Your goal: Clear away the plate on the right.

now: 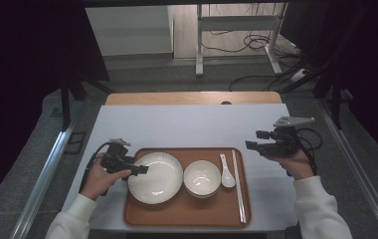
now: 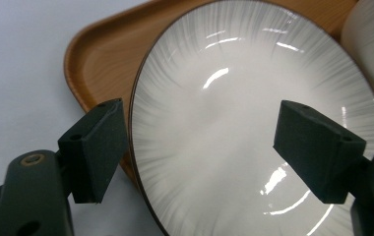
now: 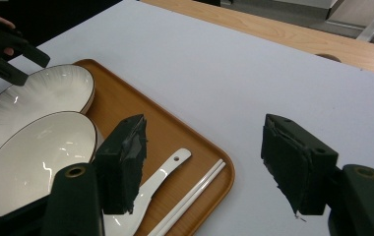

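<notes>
A brown tray (image 1: 187, 211) on the white table holds a ribbed white plate (image 1: 155, 177), a white bowl (image 1: 202, 178), a white spoon (image 1: 226, 172) and white chopsticks (image 1: 238, 184). My left gripper (image 1: 141, 169) reaches over the plate's left rim. In the left gripper view its jaws (image 2: 202, 147) stand wide apart over the plate (image 2: 244, 128), and neither pad touches it. My right gripper (image 1: 254, 140) hovers open to the right of the tray. Nothing sits between its jaws (image 3: 204, 162), and the spoon (image 3: 150, 189) and chopsticks (image 3: 190, 196) lie below it.
The white sheet (image 1: 187, 124) covers the table, with a bare wooden strip (image 1: 192, 98) along the far edge. Metal rails run down both sides. In the right gripper view the bowl (image 3: 32, 152) and plate (image 3: 42, 93) sit side by side on the tray (image 3: 140, 105).
</notes>
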